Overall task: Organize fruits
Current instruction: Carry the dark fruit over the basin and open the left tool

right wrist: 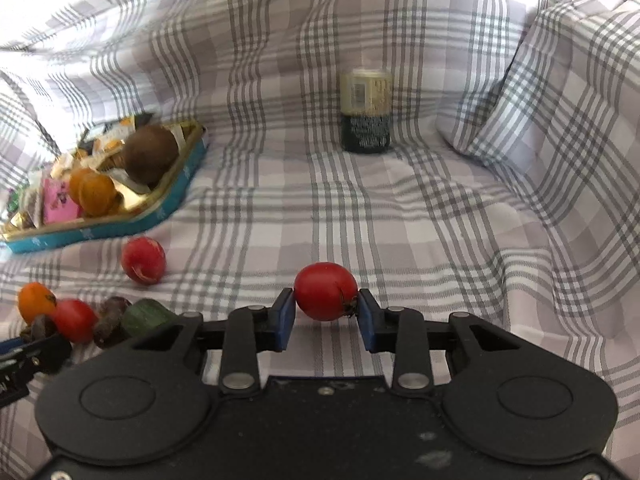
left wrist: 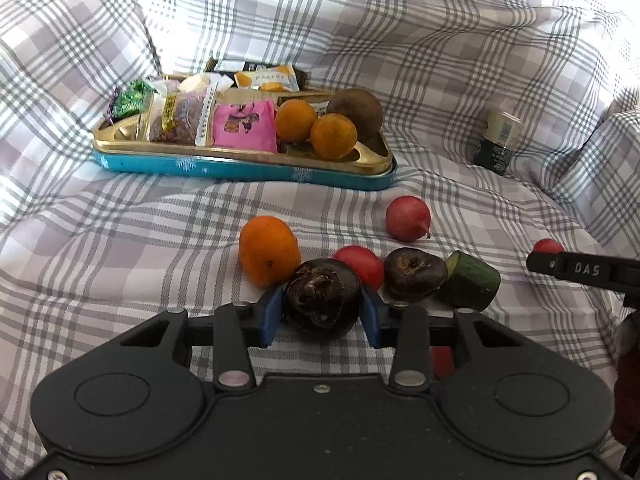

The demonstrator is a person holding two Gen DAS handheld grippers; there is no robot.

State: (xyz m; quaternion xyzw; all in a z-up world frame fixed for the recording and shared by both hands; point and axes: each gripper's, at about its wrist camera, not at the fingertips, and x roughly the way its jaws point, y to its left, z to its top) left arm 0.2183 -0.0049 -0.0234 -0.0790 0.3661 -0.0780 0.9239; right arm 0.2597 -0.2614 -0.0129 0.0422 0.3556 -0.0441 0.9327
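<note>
My left gripper (left wrist: 322, 307) is shut on a dark water chestnut (left wrist: 322, 300) low over the plaid cloth. Beside it lie an orange (left wrist: 269, 250), a red tomato (left wrist: 360, 265), a second dark chestnut (left wrist: 415, 275), a green cucumber piece (left wrist: 472, 281) and a pink radish (left wrist: 408, 218). My right gripper (right wrist: 326, 309) is shut on a red cherry tomato (right wrist: 325, 291); its finger also shows in the left wrist view (left wrist: 580, 270). The blue tin tray (left wrist: 240, 166) farther back holds two oranges (left wrist: 316, 127), a brown kiwi (left wrist: 355, 110) and snack packets.
A dark jar with a pale lid (right wrist: 366, 114) stands at the back. A plaid pillow (right wrist: 560, 92) rises on the right. Cloth folds rise behind the tray (right wrist: 120, 220). The radish (right wrist: 143, 260) lies between tray and fruit cluster.
</note>
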